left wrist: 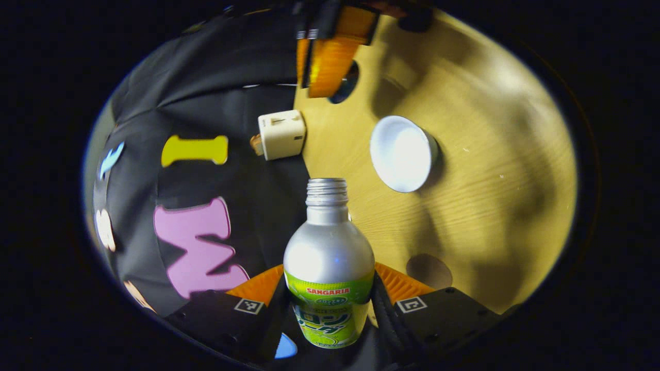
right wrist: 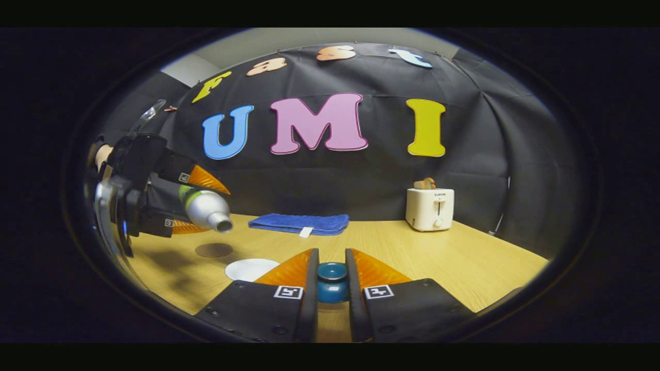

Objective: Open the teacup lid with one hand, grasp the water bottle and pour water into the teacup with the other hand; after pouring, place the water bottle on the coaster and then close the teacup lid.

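Note:
My left gripper (left wrist: 330, 275) is shut on a silver water bottle (left wrist: 328, 247) with a green label and an uncapped mouth. The bottle is tipped towards the white teacup (left wrist: 402, 153), which stands open on the wooden table. In the right gripper view the bottle (right wrist: 203, 207) lies almost level in the left gripper (right wrist: 198, 208), up and left of the teacup (right wrist: 251, 269). No water shows at its mouth. A round brown coaster (right wrist: 213, 250) lies just behind the cup. My right gripper (right wrist: 331, 256) is shut on the blue knob of the teacup lid (right wrist: 332, 282), held above the table.
A white toaster (right wrist: 429, 208) stands at the back right against the black wall. A folded blue towel (right wrist: 299, 224) lies at the back middle of the wooden table (right wrist: 464, 257). The right gripper (left wrist: 325, 77) hangs beyond the cup in the left gripper view.

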A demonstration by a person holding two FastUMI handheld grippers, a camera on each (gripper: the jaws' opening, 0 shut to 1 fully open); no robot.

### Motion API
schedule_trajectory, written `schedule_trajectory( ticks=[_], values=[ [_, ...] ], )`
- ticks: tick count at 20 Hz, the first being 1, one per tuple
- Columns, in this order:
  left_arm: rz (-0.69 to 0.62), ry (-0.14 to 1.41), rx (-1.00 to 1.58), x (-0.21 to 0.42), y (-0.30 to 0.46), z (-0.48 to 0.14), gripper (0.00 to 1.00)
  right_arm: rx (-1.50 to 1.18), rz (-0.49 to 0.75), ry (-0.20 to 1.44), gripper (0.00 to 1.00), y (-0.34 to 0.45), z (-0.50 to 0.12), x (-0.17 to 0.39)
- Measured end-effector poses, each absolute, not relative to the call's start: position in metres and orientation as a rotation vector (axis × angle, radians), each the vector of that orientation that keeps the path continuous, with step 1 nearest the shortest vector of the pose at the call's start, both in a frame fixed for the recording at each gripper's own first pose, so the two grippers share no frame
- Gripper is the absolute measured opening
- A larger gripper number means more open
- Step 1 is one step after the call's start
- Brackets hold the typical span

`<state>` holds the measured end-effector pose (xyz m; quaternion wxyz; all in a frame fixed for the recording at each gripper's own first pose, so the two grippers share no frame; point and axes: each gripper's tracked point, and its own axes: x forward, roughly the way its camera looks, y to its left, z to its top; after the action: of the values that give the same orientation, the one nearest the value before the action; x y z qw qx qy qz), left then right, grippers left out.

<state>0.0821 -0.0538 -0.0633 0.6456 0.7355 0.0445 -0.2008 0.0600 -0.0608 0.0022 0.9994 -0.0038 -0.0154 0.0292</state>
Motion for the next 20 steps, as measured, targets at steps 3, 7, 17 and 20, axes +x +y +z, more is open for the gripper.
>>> schedule_trajectory(
  ticks=[3, 7, 17, 20],
  values=[
    [-0.387, 0.101, 1.372, 0.077, -0.042, -0.047, 0.78, -0.008, 0.051, -0.03, 0.34, -0.062, 0.002, 0.06],
    [-0.273, 0.055, 0.901, 0.077, -0.025, -0.032, 0.78, -0.009, 0.036, -0.031, 0.28, -0.065, 0.002, 0.06],
    [-0.185, 0.025, 0.0, 0.118, 0.01, -0.051, 0.78, -0.009, -0.011, -0.033, 0.26, -0.073, 0.003, 0.06],
    [-0.188, 0.028, -0.021, 0.118, 0.008, -0.051, 0.78, -0.009, -0.013, -0.032, 0.28, -0.074, 0.003, 0.061]
  ],
)
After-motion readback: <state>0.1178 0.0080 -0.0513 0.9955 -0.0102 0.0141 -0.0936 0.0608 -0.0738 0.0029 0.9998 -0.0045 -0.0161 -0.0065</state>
